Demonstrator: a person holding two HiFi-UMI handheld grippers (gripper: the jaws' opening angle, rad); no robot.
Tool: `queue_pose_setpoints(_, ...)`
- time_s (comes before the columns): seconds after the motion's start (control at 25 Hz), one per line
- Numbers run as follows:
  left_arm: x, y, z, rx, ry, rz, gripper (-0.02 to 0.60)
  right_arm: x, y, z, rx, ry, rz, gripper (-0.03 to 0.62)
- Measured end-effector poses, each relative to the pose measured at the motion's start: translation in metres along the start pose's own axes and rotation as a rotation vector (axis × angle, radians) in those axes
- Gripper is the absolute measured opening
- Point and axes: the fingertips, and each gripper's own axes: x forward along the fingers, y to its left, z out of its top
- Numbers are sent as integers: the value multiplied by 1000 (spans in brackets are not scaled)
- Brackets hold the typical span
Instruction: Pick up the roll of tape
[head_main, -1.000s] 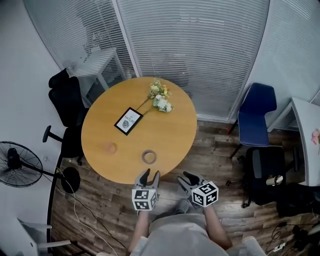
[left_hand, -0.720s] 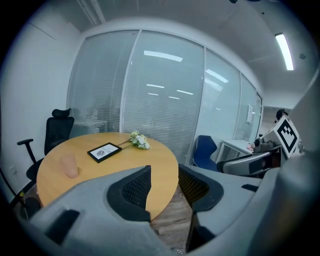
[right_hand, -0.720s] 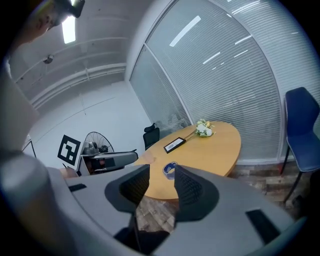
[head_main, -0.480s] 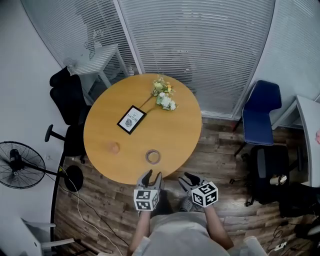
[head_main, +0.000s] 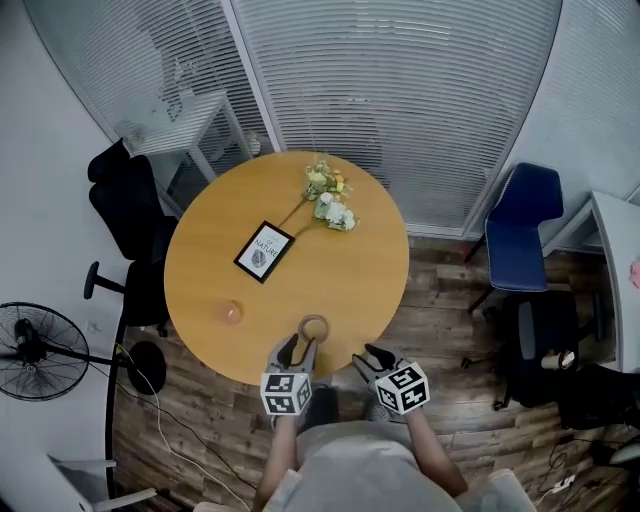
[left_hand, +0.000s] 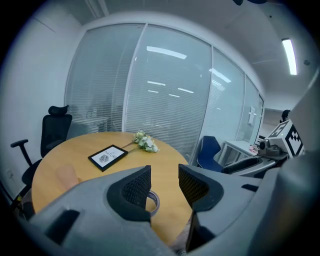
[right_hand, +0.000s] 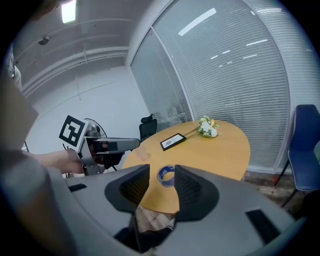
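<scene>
The roll of tape, a brownish ring with a blue inner print, lies flat near the front edge of the round wooden table. My left gripper hovers at the table edge just short of the roll, jaws open and empty. In the left gripper view the tape roll peeks out beyond the left gripper, partly hidden by one jaw. My right gripper is open off the table's edge, right of the roll. In the right gripper view the tape roll shows in the gap of the right gripper.
On the table lie a black picture frame, a bunch of flowers and a small orange object. A black office chair and a fan stand left, a blue chair right. Window blinds close off the far side.
The table and tape roll have come nearer to both grippers. The left gripper's jaws now reach the table edge close behind the roll. Both grippers stay open.
</scene>
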Motion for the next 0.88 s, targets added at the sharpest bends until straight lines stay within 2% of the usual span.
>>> queue_pose_setpoints(0.44,58,63,1,63,105,-114,173,48,-18,22,-32,20,-137,152)
queue_pose_setpoints(0.88,112,86,-41,139,260,-251,173,63,-31,8,80,17,-231,152)
